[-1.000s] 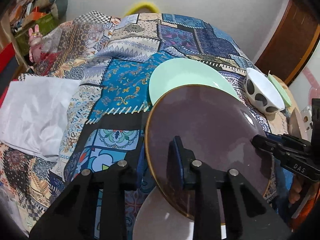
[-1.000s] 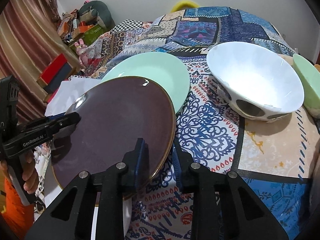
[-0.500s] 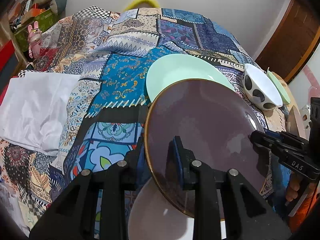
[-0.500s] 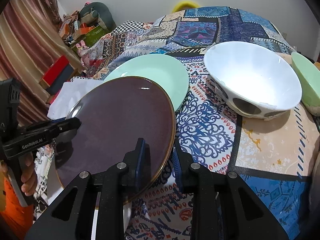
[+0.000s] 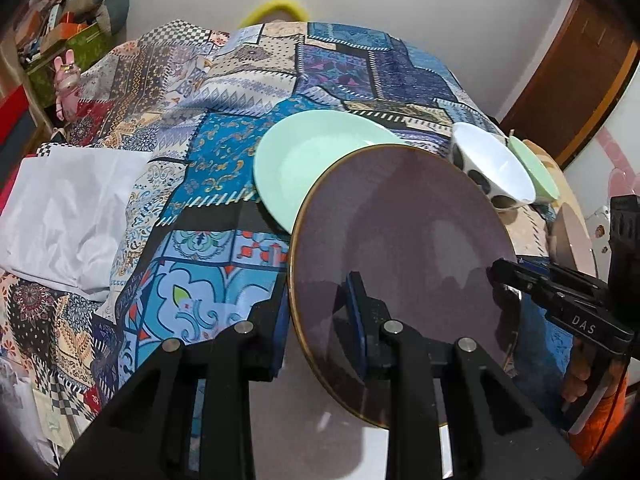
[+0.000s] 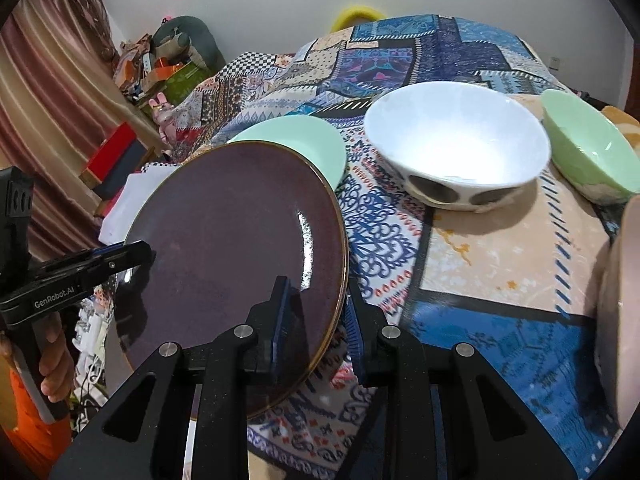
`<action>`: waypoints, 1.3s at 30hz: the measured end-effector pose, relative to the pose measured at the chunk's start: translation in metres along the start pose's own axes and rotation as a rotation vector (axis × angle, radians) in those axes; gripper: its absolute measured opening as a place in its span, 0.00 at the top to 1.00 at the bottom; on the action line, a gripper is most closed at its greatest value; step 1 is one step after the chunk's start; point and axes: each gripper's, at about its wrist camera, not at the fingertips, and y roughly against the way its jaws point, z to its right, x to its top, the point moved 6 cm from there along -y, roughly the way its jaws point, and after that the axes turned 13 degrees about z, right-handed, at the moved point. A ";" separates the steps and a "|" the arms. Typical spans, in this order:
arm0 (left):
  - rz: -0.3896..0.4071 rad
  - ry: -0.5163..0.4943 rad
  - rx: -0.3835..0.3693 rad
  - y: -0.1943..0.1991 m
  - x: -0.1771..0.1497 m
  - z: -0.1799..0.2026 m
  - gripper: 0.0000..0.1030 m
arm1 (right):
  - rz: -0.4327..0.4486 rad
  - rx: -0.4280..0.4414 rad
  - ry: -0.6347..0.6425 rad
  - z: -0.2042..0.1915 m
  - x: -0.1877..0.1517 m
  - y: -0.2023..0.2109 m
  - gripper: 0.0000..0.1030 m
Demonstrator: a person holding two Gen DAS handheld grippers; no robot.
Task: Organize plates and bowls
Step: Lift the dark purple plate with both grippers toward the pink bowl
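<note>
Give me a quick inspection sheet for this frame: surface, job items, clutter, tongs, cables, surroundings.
Surface: patchwork cloth covers it, rumpled at the far side.
Job's things: dark plate lifted and tilted; mint plate flat behind it; spotted white bowl and mint bowl upright, side by side; pale plate below the dark one; a pinkish dish at the right edge, kind unclear.
Clutter: white sheet on the left.
Tongs: left tongs and right tongs both clamp the dark plate's rim, on opposite sides.
Cables: white tangle low on the left, apparently wires.
Surroundings: curtain, boxes and a toy by the wall, wooden door.
</note>
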 end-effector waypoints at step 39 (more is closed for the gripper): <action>-0.091 -0.088 -0.061 0.015 -0.044 0.143 0.74 | 0.058 -0.086 -0.078 0.084 -0.035 0.096 0.77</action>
